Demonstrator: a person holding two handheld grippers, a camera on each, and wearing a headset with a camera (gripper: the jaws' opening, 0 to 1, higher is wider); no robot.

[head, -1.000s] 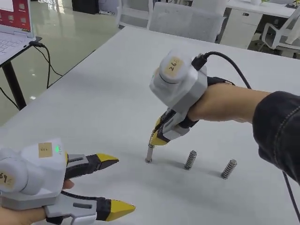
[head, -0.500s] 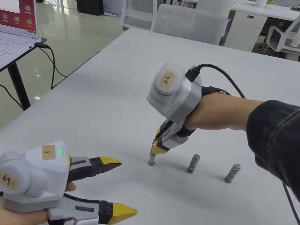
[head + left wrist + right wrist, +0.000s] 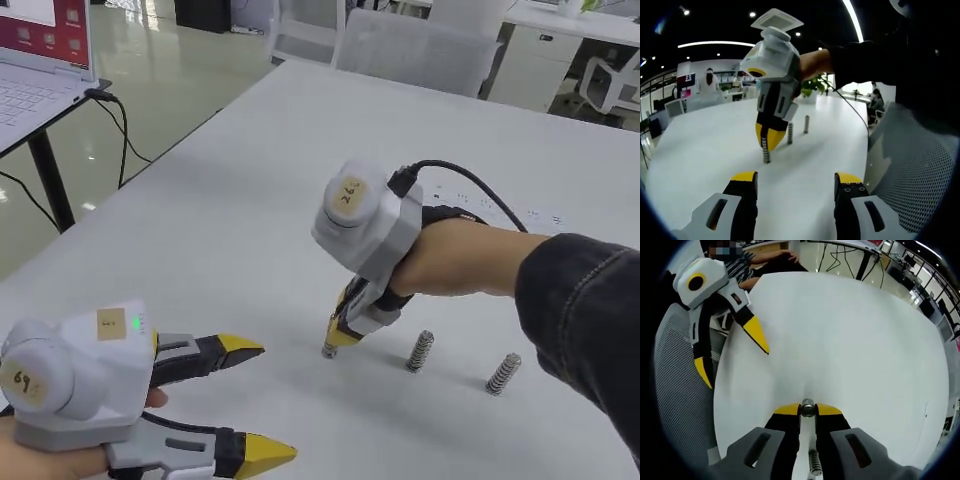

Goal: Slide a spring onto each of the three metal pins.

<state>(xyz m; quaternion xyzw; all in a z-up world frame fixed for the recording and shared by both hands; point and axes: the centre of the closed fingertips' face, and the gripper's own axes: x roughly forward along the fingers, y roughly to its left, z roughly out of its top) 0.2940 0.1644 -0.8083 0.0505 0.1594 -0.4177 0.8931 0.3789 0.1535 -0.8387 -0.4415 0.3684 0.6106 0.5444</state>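
Three metal pins stand in a row on the white table (image 3: 230, 200). My right gripper (image 3: 338, 338) points down over the left pin (image 3: 328, 350), shut on a spring (image 3: 766, 155) that sits around it; the pin's round end (image 3: 808, 407) shows between the yellow tips, with coils (image 3: 813, 461) behind it. The middle pin (image 3: 420, 350) and the right pin (image 3: 503, 373) each carry a spring. My left gripper (image 3: 262, 400) hovers at the near left, open and holding nothing, a hand's width from the left pin. Its jaws (image 3: 796, 180) face the right gripper (image 3: 771, 142).
A laptop (image 3: 40, 60) sits on a side stand at the far left, with a cable hanging from it. Office chairs (image 3: 410, 50) stand past the table's far edge. The right gripper's black cable (image 3: 470, 190) arcs over the person's hand.
My right gripper has come down along the left pin, its tips now near the pin's base. The left gripper has stayed open in place. The head camera has shifted a little.
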